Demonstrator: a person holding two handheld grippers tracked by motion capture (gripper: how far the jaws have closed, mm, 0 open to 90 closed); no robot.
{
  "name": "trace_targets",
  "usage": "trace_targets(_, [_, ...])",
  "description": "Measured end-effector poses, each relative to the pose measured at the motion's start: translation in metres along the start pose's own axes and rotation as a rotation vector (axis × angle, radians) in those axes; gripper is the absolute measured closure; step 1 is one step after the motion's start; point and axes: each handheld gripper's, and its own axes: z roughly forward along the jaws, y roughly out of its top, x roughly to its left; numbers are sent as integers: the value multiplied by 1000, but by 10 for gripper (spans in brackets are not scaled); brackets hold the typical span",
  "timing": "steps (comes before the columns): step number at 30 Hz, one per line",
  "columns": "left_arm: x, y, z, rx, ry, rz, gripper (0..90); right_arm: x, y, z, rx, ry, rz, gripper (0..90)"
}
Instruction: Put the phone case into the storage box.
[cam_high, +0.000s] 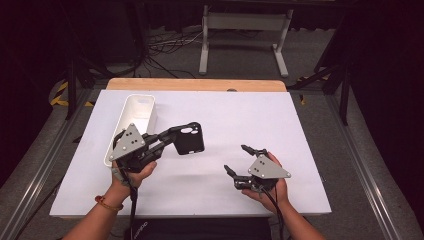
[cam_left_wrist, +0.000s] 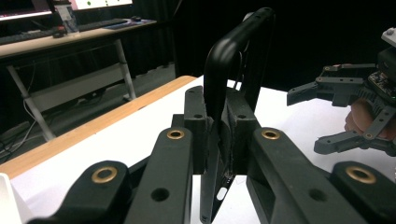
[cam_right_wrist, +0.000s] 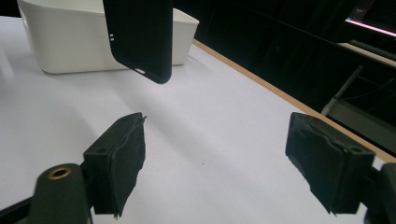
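Phone case (cam_high: 189, 139) in left hand-held gripper (cam_high: 167, 137)

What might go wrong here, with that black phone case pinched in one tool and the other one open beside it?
1. The left tool pinches the phone case by one thin edge, in the air above the white table; it may twist or slip out.
2. The right tool stands open with nothing in it, so it probably could not catch a fall.
3. The white bin is close; a swing may knock it.

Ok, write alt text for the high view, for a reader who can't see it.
The left claw holds a black phone case clamped by one edge above a white table, beside a long white bin. The right claw is open and holds nothing, resting over the table nearer the person.
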Motion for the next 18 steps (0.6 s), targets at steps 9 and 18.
trace_targets(9, [5,5,-8,-11,8,14,826,-2,-3,0,9,-14,-8,189])
trace_targets(18, [7,11,-10,-29,3,19,826,-2,-3,-2,9,-16,-9,181])
